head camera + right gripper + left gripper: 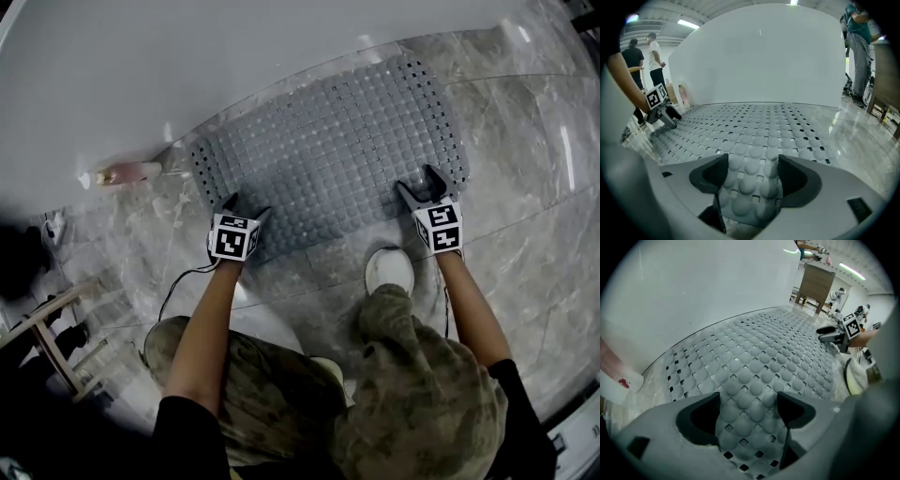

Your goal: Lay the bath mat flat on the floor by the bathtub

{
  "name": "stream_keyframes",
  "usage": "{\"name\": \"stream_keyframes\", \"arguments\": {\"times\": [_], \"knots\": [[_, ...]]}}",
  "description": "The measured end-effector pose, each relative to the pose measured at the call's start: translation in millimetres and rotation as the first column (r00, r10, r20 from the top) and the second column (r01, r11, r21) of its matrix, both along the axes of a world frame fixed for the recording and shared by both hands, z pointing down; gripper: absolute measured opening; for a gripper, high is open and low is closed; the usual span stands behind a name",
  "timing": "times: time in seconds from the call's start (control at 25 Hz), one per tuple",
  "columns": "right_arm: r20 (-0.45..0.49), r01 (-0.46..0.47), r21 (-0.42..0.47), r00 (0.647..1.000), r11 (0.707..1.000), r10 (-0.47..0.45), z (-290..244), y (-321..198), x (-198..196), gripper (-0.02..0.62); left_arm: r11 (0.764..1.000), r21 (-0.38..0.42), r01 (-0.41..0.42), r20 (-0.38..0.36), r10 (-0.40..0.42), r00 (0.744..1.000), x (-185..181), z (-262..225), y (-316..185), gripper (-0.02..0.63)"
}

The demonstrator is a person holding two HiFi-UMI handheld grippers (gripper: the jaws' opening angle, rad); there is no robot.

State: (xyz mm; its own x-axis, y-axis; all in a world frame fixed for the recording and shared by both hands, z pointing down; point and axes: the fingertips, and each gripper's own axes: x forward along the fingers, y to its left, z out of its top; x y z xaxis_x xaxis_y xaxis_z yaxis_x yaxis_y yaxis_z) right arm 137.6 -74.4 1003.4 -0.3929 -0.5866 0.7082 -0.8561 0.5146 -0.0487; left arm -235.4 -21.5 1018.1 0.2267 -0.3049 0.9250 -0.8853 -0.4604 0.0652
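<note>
The grey perforated bath mat [328, 150] lies spread flat on the marble floor, its far edge along the white bathtub [187, 66]. My left gripper [246, 206] rests at the mat's near left edge, and my right gripper [419, 183] at its near right edge. In the left gripper view the jaws of the left gripper [747, 401] stand wide apart over the bubbly mat [754, 357], with no pad pressing on it. The right gripper [749, 164] is open in the same way, with the edge of the mat [754, 126] between its jaws.
A pink and white bottle [127, 172] lies at the foot of the tub, left of the mat. A white shoe [387, 269] stands just behind the mat's near edge. A wooden stool [56, 337] is at the lower left. People [644, 70] stand in the background.
</note>
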Motion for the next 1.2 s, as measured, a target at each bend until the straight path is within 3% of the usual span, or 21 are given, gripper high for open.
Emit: {"name": "stream_keyframes", "arguments": {"times": [0.16, 0.28, 0.36, 0.72, 1.2], "knots": [[0.003, 0.003, -0.002, 1.0, 1.0, -0.003, -1, -4, 0, 0.295, 0.999, -0.004, 0.043, -0.04, -0.043, 0.998, -2, -1, -6, 0.383], [0.006, 0.003, -0.003, 1.0, 1.0, -0.003, -1, -5, -1, 0.295, 0.978, 0.021, 0.209, -0.09, -0.207, 0.974, -10, -5, -16, 0.347], [0.004, 0.001, -0.002, 1.0, 1.0, -0.001, -1, -5, -1, 0.296, 0.963, 0.034, 0.266, -0.098, -0.262, 0.96, -15, -6, -19, 0.31], [0.006, -0.016, -0.008, 1.0, 1.0, 0.016, -2, -10, 0, 0.307, 0.979, 0.041, 0.198, -0.058, -0.196, 0.979, -13, -4, -20, 0.314], [0.017, -0.019, -0.026, 1.0, 0.999, 0.019, -1, -15, -1, 0.307, 0.979, 0.032, 0.202, -0.063, -0.2, 0.978, -12, -5, -22, 0.314]]}}
